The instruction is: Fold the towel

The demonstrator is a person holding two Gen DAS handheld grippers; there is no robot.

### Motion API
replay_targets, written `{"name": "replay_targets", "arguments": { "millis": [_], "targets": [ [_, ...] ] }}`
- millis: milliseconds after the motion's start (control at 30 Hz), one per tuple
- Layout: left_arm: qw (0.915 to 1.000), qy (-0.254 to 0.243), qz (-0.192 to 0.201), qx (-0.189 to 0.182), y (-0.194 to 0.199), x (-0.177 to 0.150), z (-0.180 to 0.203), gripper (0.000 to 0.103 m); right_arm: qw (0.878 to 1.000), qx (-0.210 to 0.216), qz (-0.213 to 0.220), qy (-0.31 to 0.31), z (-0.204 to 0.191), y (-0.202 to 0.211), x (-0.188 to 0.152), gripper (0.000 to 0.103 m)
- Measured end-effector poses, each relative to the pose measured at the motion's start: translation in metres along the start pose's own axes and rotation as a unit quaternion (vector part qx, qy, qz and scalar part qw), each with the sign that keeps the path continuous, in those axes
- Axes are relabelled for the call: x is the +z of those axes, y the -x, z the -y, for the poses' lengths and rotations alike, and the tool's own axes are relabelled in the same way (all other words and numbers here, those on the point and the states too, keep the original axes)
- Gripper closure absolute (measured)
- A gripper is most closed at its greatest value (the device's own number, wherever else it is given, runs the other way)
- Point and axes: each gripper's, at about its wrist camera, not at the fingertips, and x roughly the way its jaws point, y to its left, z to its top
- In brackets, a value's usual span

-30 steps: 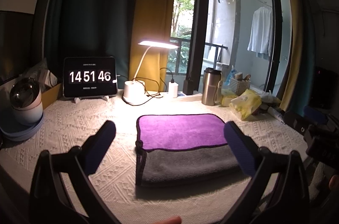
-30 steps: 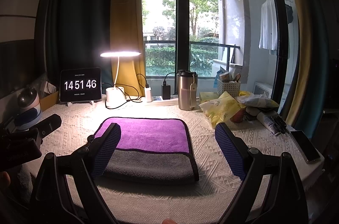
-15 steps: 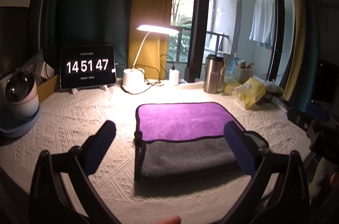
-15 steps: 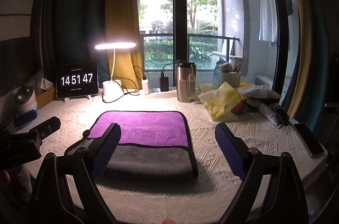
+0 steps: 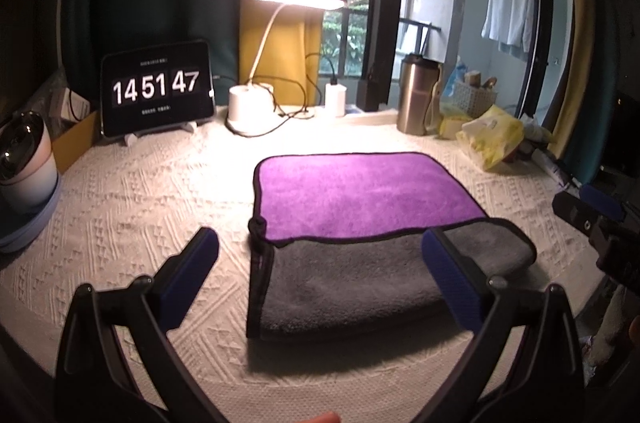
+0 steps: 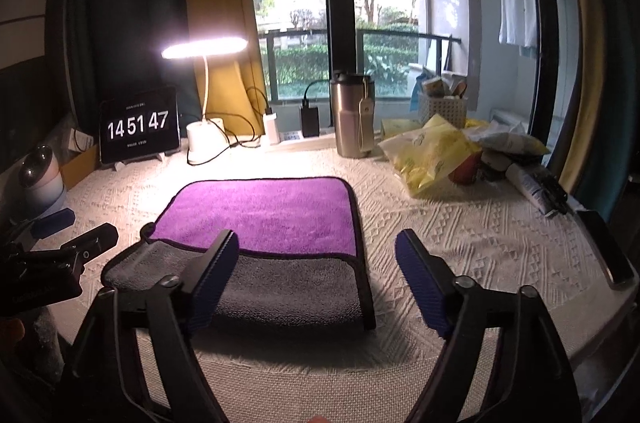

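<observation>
Both grippers nearer towel [image 5: 360, 223]; phone [image 6: 610, 251] right-view only.

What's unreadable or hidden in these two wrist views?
- Towel near right edge, left wrist view: covered by the left hand-held gripper finger.
- Towel layer count: only the gray fold's top shows.
- Small text on the clock tablet: too small in both views.
- Basket contents, right wrist view: too small.
- Phone, right wrist view: stretched at the fisheye rim.

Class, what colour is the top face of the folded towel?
Purple, with a grey layer showing along the near edge of the towel; clearest in the left wrist view.
</observation>
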Motion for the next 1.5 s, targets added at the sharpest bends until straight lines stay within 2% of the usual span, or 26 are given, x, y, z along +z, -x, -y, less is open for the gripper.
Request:
{"name": "replay_targets", "arguments": {
  "millis": [300,367,600,700,767,833,967,1100,1400,1500],
  "targets": [
    [0.9992,0.007,-0.039,0.002,-0.031,0.002,-0.001,0.002,0.999,0.017,-0.032,-0.007,0.01,-0.028,0.002,0.031],
    [0.9988,0.008,-0.048,0.004,-0.037,0.002,-0.003,0.009,0.999,0.019,-0.039,-0.008,0.012,-0.034,0.002,0.033],
    [0.996,0.023,-0.086,0.009,-0.062,0.0,-0.01,0.016,0.998,0.02,-0.056,-0.009,0.018,-0.05,0.002,0.034],
    [0.9936,0.031,-0.108,0.011,-0.073,-0.002,-0.014,0.025,0.998,0.021,-0.064,-0.011,0.021,-0.058,0.001,0.036],
    [0.9917,0.036,-0.123,0.015,-0.081,-0.004,-0.017,0.034,0.997,0.022,-0.07,-0.011,0.023,-0.063,0.0,0.04],
    [0.9897,0.041,-0.135,0.019,-0.088,-0.007,-0.02,0.037,0.997,0.021,-0.078,-0.01,0.024,-0.069,0.0,0.043],
    [0.9867,0.049,-0.153,0.024,-0.097,-0.011,-0.025,0.043,0.995,0.022,-0.097,-0.01,0.027,-0.081,-0.003,0.055],
    [0.9861,0.044,-0.157,0.029,-0.101,-0.013,-0.024,0.05,0.993,0.023,-0.112,-0.009,0.028,-0.09,-0.005,0.061],
    [0.9861,0.031,-0.159,0.037,-0.103,-0.013,-0.022,0.064,0.988,0.02,-0.15,-0.028,0.037,-0.108,-0.01,0.061],
    [0.9868,0.026,-0.155,0.039,-0.102,-0.012,-0.02,0.071,0.988,0.024,-0.151,-0.029,0.037,-0.109,-0.01,0.061]
  ]
}}
